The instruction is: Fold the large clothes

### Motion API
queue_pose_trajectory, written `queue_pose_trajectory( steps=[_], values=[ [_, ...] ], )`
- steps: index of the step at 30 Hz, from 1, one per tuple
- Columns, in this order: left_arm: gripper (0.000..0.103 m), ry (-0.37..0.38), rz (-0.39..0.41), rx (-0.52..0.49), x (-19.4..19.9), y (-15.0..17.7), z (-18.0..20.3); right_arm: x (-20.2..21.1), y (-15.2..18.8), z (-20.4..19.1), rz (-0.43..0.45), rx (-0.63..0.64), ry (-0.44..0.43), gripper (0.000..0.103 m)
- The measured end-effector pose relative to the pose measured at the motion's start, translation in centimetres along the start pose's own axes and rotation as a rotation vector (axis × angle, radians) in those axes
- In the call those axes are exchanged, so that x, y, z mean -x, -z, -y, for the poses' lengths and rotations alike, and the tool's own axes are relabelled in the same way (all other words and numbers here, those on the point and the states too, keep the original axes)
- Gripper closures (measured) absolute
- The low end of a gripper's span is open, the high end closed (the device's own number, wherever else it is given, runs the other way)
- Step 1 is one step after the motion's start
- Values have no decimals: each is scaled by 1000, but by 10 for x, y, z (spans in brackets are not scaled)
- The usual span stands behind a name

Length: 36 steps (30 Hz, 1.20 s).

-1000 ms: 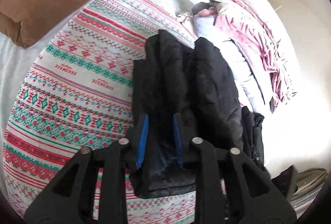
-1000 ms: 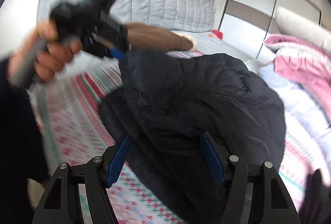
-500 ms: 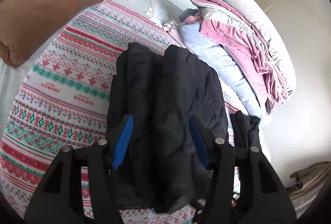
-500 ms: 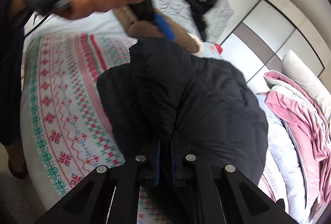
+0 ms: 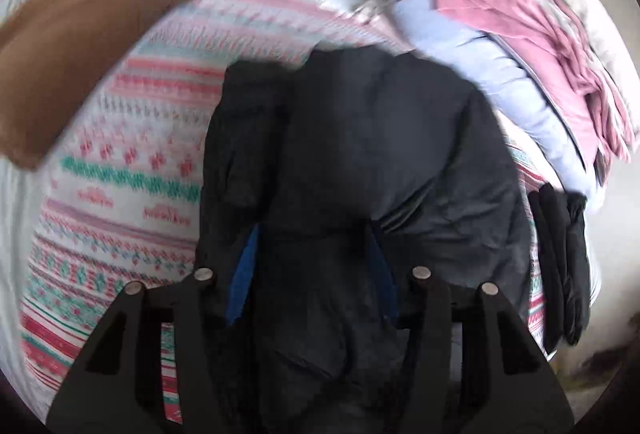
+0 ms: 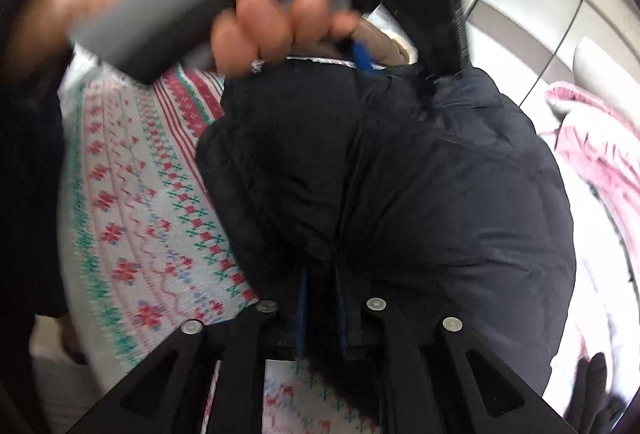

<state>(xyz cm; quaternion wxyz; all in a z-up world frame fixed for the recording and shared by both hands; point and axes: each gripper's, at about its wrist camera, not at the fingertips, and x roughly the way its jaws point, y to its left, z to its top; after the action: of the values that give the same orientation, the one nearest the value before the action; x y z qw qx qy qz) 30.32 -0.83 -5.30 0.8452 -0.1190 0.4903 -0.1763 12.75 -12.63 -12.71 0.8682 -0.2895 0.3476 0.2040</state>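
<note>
The black padded jacket [image 6: 400, 193] looks bulky, soft, slippery; right tool [image 6: 322, 308] pinches its hem while easing apart, left tool [image 5: 312, 274] closing, straddling fabric

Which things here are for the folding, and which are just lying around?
For the folding:
- black puffy jacket
- left gripper, jaws closing around jacket fabric
- right gripper, jaws opening, jacket fabric between them

Just lying around:
- brown pillow
- pink blanket
- patterned bedspread
- small black garment

left gripper [image 5: 312, 274] jaws closing, right gripper [image 6: 322, 304] jaws opening
</note>
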Motion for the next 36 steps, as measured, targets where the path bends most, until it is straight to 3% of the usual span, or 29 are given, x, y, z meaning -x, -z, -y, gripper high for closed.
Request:
queue_pose_trajectory(
  steps=[2, 4, 5, 7, 9, 11, 16, 20, 24, 27, 29, 33, 36],
  values=[
    [51, 4, -10, 29, -5, 0, -6, 21, -1, 17, 27, -66, -135, 78],
    [53, -31, 0, 8, -5, 1, -5, 54, 1, 48, 143, -182, -236, 77],
    [53, -43, 3, 0, -6, 2, -5, 70, 4, 71, 206, -267, -257, 75],
    [53, -59, 5, -7, -9, 5, -7, 80, 12, 111, 251, -422, -228, 72],
    [53, -76, 11, -20, -11, 8, -7, 70, 25, 146, 201, -570, -164, 72],
    [53, -102, 26, -40, -15, 11, -3, 44, 39, 162, 92, -654, -149, 72],
    [52, -119, 35, -57, -27, 21, -1, 9, 47, 156, -23, -685, -158, 72],
    [52, -109, 14, -53, -32, 24, -6, -17, 56, 161, -101, -752, -220, 73],
    [52, -122, -1, -73, -32, 21, -3, -25, 46, 158, -162, -710, -186, 73],
    [53, -79, -10, -13, -14, 11, -9, -14, 41, 174, -130, -729, -220, 72],
    [53, 3, 56, 0, 14, 0, -10, 4, 35, 187, -69, -735, -200, 72],
    [52, 91, 226, -81, 57, -21, 7, 39, 20, 220, 57, -771, -145, 59],
    [52, 99, 220, -164, 46, -40, 30, 35, 7, 252, 89, -808, -119, 57]
  ],
)
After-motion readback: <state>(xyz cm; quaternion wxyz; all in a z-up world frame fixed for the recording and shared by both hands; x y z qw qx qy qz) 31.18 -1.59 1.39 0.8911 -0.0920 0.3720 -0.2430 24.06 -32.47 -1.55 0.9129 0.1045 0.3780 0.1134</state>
